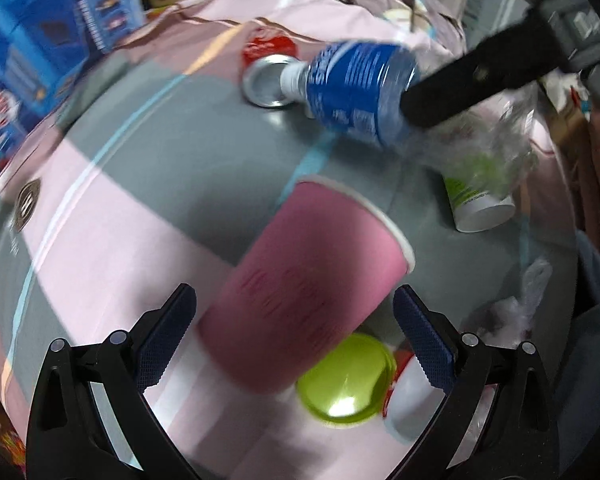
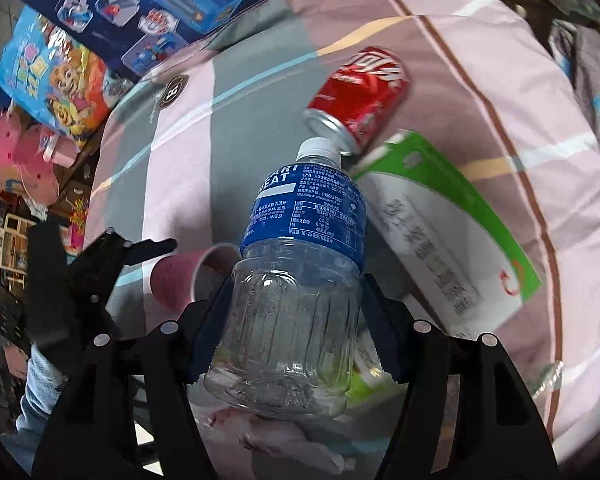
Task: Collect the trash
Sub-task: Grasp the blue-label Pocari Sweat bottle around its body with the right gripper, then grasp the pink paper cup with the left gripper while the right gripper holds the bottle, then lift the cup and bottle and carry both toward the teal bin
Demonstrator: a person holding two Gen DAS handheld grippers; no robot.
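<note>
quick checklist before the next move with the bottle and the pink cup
1. Right tool on the bottle: ok, pads sit against both sides of the clear lower body.
2. Bottle cap on: ok, white cap in place.
3. Left tool lined up on the pink cup: ok, cup lies on its side between the open fingers.
4. Left pads touching the cup: not ok, gaps show on both sides.
5. Green lid clear of the left grasp: not ok, it lies right under the cup's base.
6. Trash bag or bin ready: cannot tell; only crinkled clear plastic shows, blurred.
</note>
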